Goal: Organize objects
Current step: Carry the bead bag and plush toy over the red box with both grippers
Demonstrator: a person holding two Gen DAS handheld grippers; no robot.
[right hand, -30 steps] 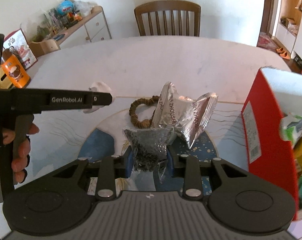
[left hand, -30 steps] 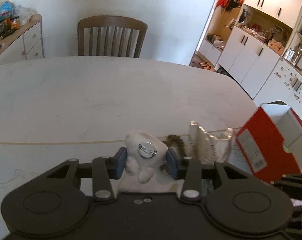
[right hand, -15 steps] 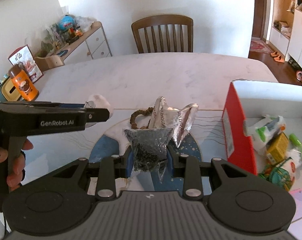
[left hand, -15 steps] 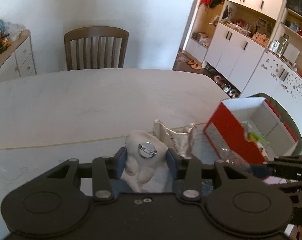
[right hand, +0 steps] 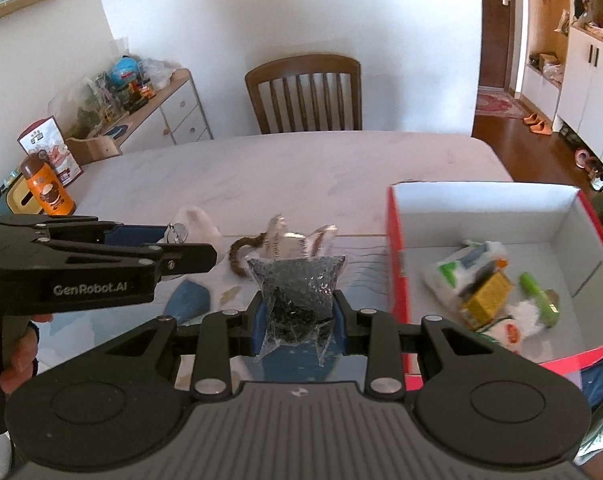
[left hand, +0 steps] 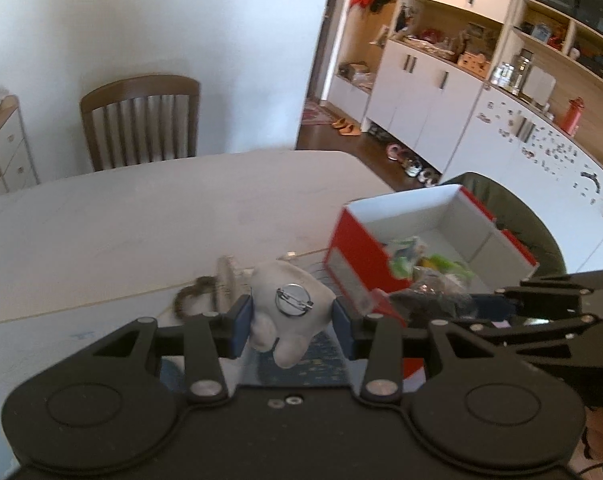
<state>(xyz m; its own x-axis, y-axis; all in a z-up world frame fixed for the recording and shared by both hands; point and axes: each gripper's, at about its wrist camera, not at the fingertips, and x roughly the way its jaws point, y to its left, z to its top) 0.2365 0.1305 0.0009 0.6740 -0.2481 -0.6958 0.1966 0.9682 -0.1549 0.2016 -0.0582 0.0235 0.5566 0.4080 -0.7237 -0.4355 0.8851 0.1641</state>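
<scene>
Between my left gripper's [left hand: 292,320] blue pads sits the white tooth-shaped plush [left hand: 287,314], pinched tight with its metal pin-back facing the camera. My right gripper [right hand: 299,316] is clamped on a clear bag of dark bits [right hand: 297,294], held up above the table [right hand: 293,164] — both are lifted off it, just left of the red box [right hand: 397,264] at the table's right edge. Silver foil packets [right hand: 297,240] and a brown braided ring [right hand: 241,250] lie on the table just beyond the bag. Only the right view shows the box's contents clearly — a yellow carton [right hand: 487,300] and green tube [right hand: 537,292]; the left view blurs them.
</scene>
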